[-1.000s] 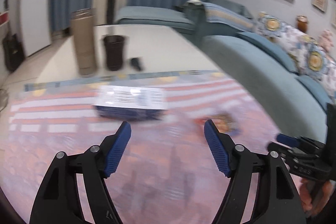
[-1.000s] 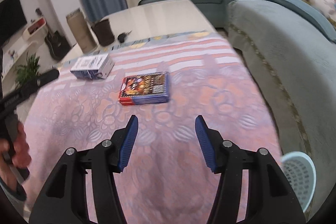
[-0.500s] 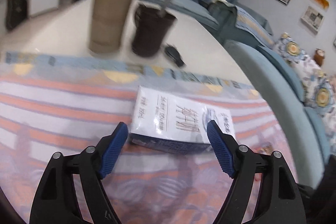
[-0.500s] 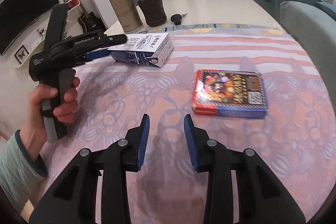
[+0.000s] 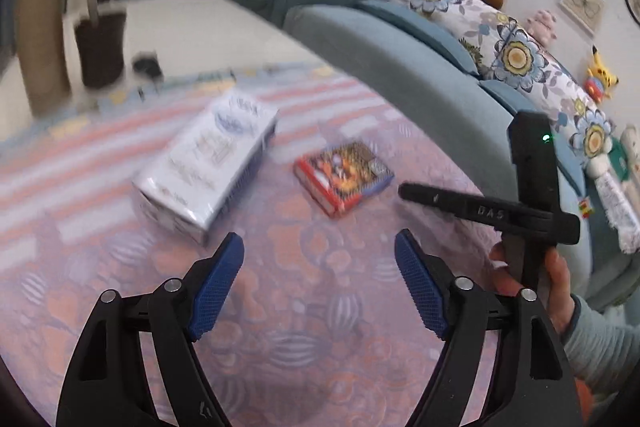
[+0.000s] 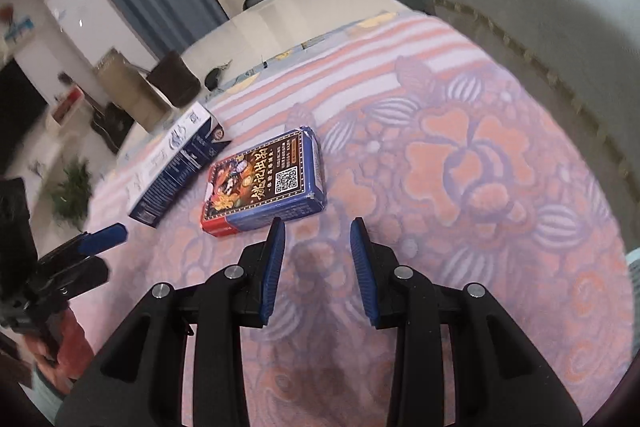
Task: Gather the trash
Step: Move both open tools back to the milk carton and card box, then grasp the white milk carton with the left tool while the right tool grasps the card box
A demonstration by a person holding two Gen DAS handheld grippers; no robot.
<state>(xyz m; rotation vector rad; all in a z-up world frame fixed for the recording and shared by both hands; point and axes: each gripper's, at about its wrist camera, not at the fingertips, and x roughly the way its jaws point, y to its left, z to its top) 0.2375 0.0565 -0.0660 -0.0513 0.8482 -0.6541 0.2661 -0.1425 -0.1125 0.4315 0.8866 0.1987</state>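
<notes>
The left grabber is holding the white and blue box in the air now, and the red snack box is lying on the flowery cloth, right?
Not quite. The left gripper is open and empty; the white and blue box lies on the flowery cloth, beyond its fingertips, as the left wrist view shows. The red snack box does lie on the cloth.

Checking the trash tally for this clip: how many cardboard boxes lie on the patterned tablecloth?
2. The white-and-navy carton lies nearer the tan cylinder; the red-and-blue printed box lies just ahead of the right gripper. None looks hidden.

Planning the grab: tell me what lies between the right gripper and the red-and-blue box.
Only bare tablecloth separates the right gripper from the red-and-blue box, per the right wrist view.
</notes>
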